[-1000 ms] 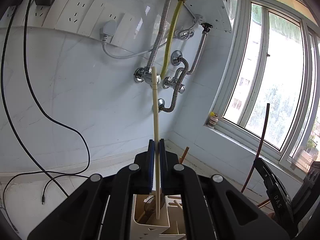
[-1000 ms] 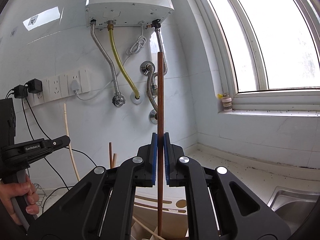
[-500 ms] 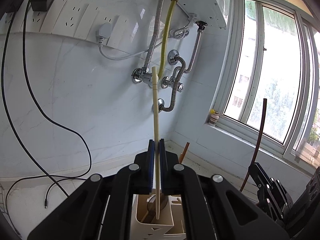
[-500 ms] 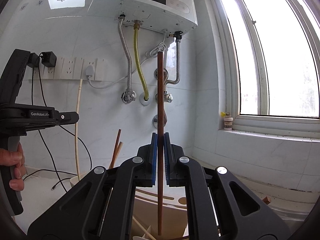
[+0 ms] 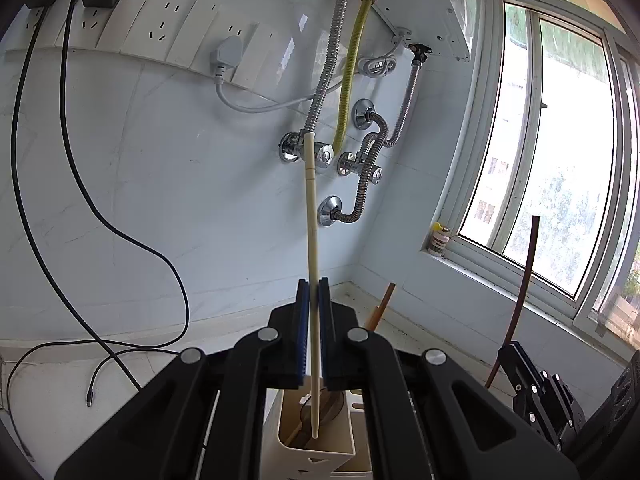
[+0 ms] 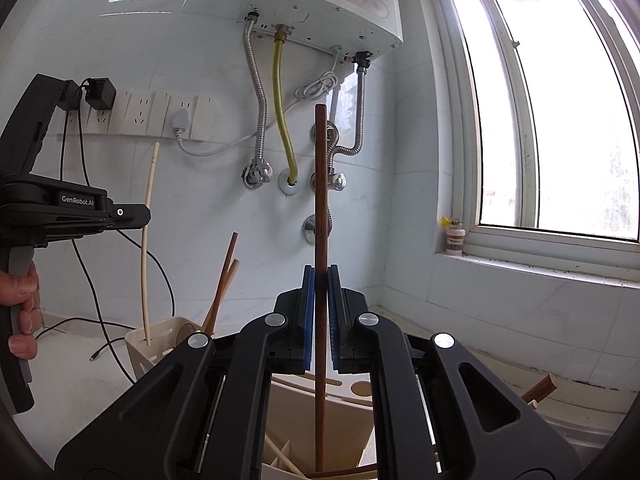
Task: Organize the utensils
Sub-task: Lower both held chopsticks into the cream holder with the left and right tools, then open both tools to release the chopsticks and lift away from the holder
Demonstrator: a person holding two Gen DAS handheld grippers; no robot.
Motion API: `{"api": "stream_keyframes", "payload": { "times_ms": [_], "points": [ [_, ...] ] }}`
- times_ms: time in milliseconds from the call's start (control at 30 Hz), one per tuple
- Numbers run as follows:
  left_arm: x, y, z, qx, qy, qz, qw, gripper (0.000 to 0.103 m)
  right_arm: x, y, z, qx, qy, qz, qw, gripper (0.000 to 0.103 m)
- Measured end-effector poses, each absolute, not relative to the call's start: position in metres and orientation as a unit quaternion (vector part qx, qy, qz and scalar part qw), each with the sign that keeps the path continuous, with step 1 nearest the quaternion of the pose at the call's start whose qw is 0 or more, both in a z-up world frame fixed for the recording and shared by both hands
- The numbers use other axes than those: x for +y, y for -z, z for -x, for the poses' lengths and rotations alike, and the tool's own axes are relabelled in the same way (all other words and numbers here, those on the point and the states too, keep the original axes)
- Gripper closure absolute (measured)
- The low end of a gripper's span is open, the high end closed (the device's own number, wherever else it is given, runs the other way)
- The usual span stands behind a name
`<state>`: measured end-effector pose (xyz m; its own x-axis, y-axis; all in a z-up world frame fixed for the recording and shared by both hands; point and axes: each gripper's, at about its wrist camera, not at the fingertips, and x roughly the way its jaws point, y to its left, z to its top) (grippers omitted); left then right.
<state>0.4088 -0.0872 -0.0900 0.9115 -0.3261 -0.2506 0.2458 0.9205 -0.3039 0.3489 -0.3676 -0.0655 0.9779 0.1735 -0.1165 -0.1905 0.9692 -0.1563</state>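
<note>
The left hand-held gripper (image 6: 136, 216), marked "GenRobot.AI", is clamping a cream chopstick (image 5: 312, 280); the right hand-held gripper (image 6: 319, 316) is clamping a brown chopstick (image 6: 320, 208).

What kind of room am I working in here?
Most likely a home kitchen or utility corner: a wall-mounted water heater with hoses, a row of wall sockets, and a tiled counter under a window. A cream utensil holder stands on it.

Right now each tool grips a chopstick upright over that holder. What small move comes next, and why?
Probably ease the left gripper open: its cream chopstick already dips tip-first into the white holder compartment, so letting go should drop it in.
</note>
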Motion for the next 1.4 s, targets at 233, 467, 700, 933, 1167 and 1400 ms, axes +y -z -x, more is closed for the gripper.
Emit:
{"api": "stream_keyframes", "payload": {
  "times_ms": [233,467,700,933,1167,1400],
  "points": [
    [-0.087,0.094,-0.413,0.157,0.145,0.131,0.968,0.098,-0.367,0.067,-0.348,0.055,-0.093,0.081,0.991,0.097],
    [-0.088,0.097,-0.411,0.153,0.140,0.131,0.970,0.098,-0.368,0.066,-0.352,0.054,-0.087,0.080,0.992,0.097],
    [-0.090,0.108,-0.407,0.166,0.134,0.130,0.968,0.098,-0.366,0.070,-0.350,0.057,-0.081,0.076,0.992,0.097],
    [-0.093,0.117,-0.401,0.169,0.125,0.119,0.970,0.098,-0.370,0.072,-0.351,0.062,-0.069,0.073,0.993,0.097],
    [-0.090,0.113,-0.395,0.163,0.119,0.126,0.971,0.053,-0.377,0.066,-0.338,0.042,-0.060,0.051,0.996,0.056],
    [-0.084,0.100,-0.378,0.145,0.116,0.110,0.976,0.053,-0.385,0.046,-0.332,0.024,-0.053,0.046,0.997,0.055]
  ]
}}
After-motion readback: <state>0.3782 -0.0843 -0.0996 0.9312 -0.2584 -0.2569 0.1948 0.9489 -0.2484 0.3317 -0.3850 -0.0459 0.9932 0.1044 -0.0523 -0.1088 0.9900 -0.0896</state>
